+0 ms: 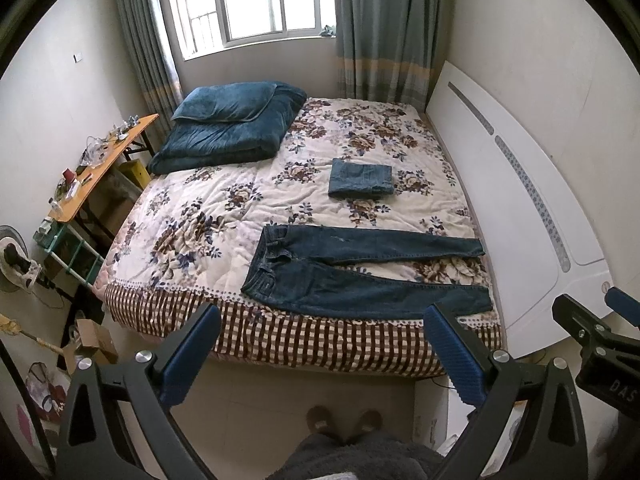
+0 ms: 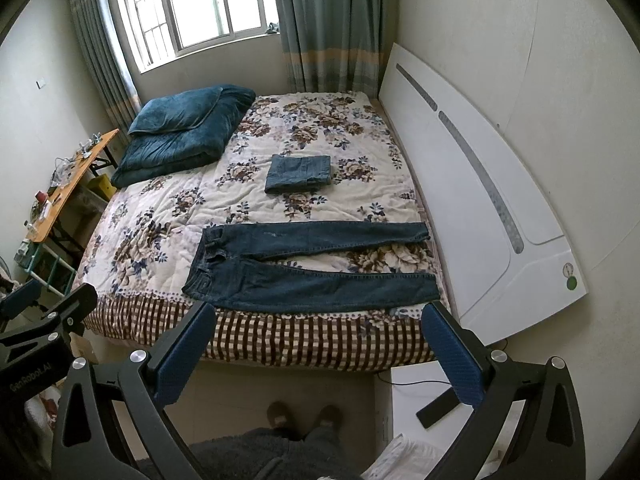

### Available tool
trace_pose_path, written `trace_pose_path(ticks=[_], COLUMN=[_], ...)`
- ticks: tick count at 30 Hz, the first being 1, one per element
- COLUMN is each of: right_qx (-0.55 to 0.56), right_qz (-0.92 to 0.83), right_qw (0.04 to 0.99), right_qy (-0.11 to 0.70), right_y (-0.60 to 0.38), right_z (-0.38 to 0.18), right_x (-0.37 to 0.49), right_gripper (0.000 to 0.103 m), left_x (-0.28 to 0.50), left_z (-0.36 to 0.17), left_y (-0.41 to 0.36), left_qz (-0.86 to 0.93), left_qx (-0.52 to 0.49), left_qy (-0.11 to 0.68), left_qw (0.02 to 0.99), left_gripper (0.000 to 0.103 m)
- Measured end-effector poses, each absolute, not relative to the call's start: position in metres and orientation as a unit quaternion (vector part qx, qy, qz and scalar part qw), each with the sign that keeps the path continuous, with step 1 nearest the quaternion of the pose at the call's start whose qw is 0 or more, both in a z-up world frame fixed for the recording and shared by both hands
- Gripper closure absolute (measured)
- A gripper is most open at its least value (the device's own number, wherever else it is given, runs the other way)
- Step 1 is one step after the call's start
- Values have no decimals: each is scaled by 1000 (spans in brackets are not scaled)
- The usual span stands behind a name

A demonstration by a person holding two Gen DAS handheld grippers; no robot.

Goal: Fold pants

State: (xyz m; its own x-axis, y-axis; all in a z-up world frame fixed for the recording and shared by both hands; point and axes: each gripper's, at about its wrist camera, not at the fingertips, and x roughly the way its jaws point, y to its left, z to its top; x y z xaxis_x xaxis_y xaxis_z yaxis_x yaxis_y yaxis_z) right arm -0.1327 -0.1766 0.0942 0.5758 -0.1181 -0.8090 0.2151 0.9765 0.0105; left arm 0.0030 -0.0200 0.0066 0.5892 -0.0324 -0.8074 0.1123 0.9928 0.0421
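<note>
While both hand-held grippers (image 1: 320, 320) (image 2: 320, 316) gape, pants (image 1: 360, 272) lie beyond.

desk clutter (image 1: 86, 164): too small to ID
person (image 2: 296, 432): only slippers + lap, rest cut off at btm edge
jeans (image 1: 360, 272): near hem partly behind left gripper (image 1: 320, 360) pad
</note>
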Motion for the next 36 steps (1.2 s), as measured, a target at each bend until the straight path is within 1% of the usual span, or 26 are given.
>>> trace_pose_path(ticks=[9, 14, 17, 22, 28, 33, 36], right_qx=[60, 87, 92, 100, 112, 110, 115], right_qz=[-101, -97, -95, -105, -114, -136, -147], right_qw=[882, 875, 870, 855, 829, 806, 790], right_qy=[457, 467, 475, 498, 537, 565, 584], right_y=[-187, -217, -229, -244, -262, -267, -274], right_z=[84, 41, 18, -35, -109, -158, -190], right_x=[-129, -101, -80, -24, 63, 144, 202], right_gripper=[0, 0, 0, 0, 0, 0, 0], left_x=[1, 20, 41, 91, 172, 266, 307], left_z=[6, -13, -37, -79, -132, -186, -213], left_y=[-12, -17, -23, -33, -40, -43, -45], left_qz=[-34, -5, 18, 40, 43, 27, 12], left_qx=[43, 41, 43, 50, 65, 74, 77], left_qy=[445, 436, 448, 479, 519, 559, 579], left_qw=[894, 899, 893, 876, 851, 826, 811], left_gripper=[0, 0, 0, 0, 0, 0, 0])
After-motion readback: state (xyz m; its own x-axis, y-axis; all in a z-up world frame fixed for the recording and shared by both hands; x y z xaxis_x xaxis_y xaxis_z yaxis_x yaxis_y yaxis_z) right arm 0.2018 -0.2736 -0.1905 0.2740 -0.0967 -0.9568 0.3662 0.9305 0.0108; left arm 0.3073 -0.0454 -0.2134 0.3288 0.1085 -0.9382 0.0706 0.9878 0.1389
